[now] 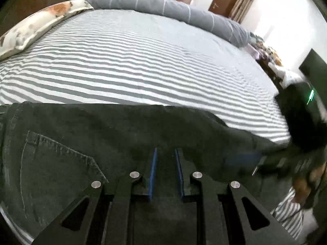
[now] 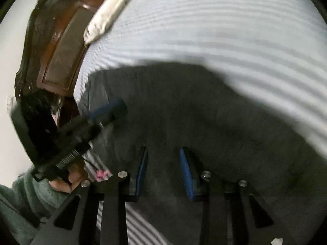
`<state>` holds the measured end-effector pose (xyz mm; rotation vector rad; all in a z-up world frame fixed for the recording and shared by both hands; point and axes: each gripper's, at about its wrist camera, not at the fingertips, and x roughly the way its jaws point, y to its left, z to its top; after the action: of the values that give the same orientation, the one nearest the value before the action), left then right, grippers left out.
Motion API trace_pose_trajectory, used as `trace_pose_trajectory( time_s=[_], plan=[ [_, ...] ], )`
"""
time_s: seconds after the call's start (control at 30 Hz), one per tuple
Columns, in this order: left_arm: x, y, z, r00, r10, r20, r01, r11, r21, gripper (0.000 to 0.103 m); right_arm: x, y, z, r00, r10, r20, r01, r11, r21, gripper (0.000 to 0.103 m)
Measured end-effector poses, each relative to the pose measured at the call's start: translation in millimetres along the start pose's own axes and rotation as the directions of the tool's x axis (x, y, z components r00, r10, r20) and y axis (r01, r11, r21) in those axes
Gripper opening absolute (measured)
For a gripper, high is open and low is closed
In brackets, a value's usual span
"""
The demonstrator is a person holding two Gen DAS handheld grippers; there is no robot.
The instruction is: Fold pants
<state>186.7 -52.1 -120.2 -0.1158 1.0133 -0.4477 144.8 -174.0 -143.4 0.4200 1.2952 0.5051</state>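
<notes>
Dark grey jeans (image 1: 85, 143) lie on a striped bed sheet (image 1: 132, 61), back pocket (image 1: 61, 163) showing at the left. My left gripper (image 1: 166, 153) hovers over the jeans, jaws slightly apart with nothing between them. My right gripper (image 2: 163, 153) is open above the same dark fabric (image 2: 184, 112), which is blurred by motion. The left gripper (image 2: 106, 110) also shows in the right wrist view, at the left over the jeans' edge. The right gripper (image 1: 265, 161) shows blurred at the right of the left wrist view.
A floral pillow (image 1: 40, 24) lies at the bed's far left. A rolled grey blanket (image 1: 163, 6) runs along the far edge. A wooden headboard (image 2: 61, 51) shows in the right wrist view. The bed's edge is at the right, with clutter (image 1: 269, 57) beyond it.
</notes>
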Motion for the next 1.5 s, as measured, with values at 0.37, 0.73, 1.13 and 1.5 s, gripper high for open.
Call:
trace_pose_trajectory(
  time_s=[0.37,0.73,1.13,1.5],
  plan=[
    [22,-6,-16,0.994,0.045,-0.099,-0.039,0.998,0.057,0.019,-9,-46,77,0.999,0.05,-0.003,-0.05,0.994,0.1,0.036],
    [-15,25,-8,0.999,-0.05,0.0,0.05,0.992,-0.119,0.02,-19,17,30,0.997,0.072,0.036,-0.066,0.988,-0.136,0.005],
    [-27,20,7,0.997,-0.067,0.025,0.069,0.99,-0.124,0.02,22,12,-35,1.0,-0.026,0.014,0.027,0.997,-0.078,0.004],
    [17,3,-7,0.99,0.006,-0.142,-0.007,1.0,-0.003,0.02,-54,-25,38,0.983,-0.038,0.182,0.034,0.999,0.023,0.046]
  ],
)
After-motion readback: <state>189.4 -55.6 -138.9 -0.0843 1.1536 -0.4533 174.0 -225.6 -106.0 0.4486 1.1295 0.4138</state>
